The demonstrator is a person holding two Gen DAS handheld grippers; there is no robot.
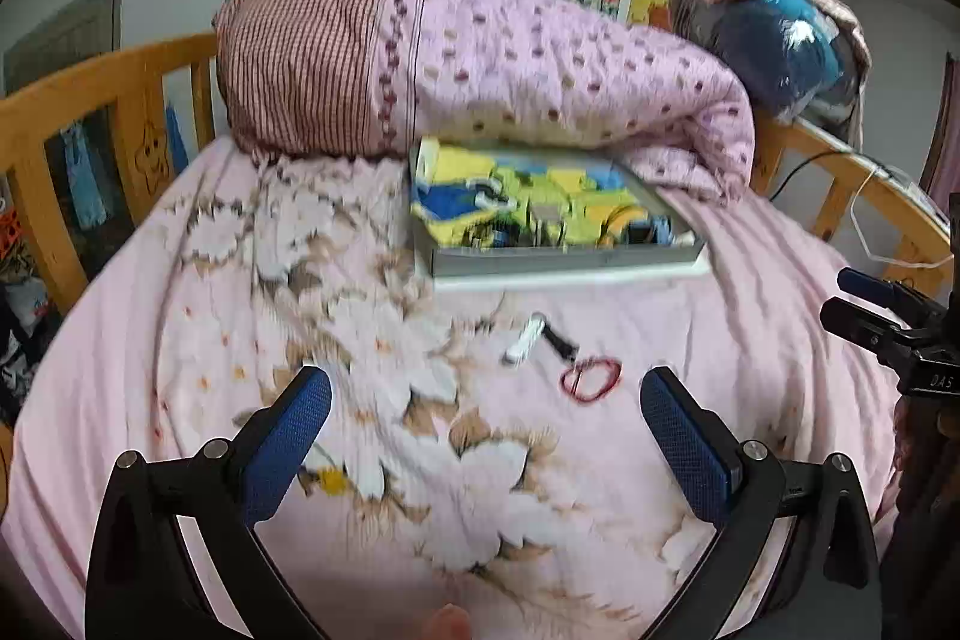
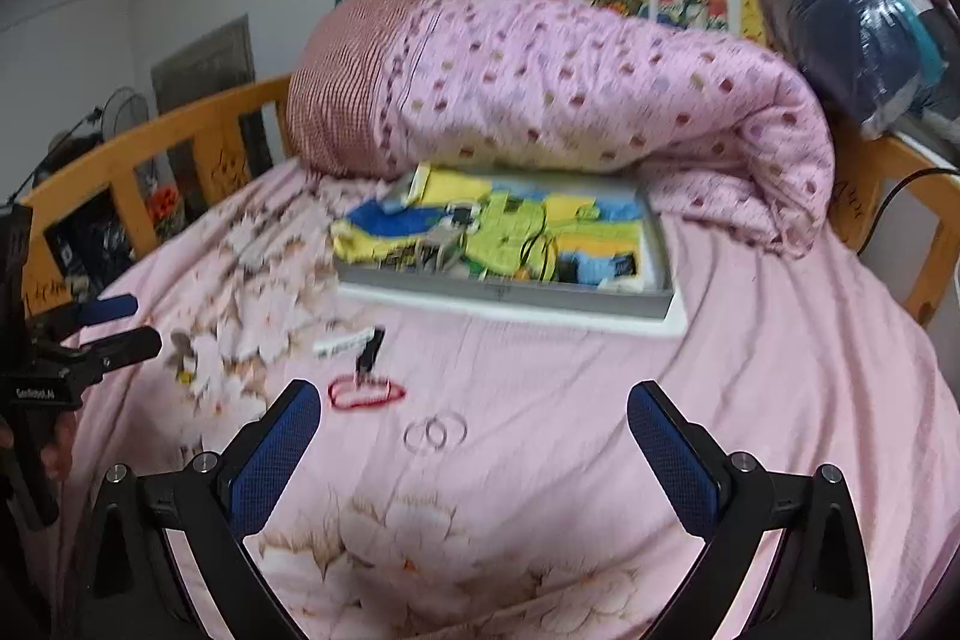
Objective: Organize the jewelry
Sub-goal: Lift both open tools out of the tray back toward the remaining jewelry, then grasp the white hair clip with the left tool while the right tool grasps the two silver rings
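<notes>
A red cord bracelet lies on the pink floral bedsheet. Just beyond it are a white hair clip and a black clip. Two clear linked rings lie nearer, straight ahead of my right gripper, which is open and empty above the sheet. My left gripper is also open and empty; the bracelet sits just ahead, toward its right finger. Each gripper shows in the other's view: the right, the left.
A grey tray lined with a colourful picture holds several small items, behind the loose pieces. A rolled pink quilt lies behind it. Wooden bed rails edge both sides. A cable hangs at the right rail.
</notes>
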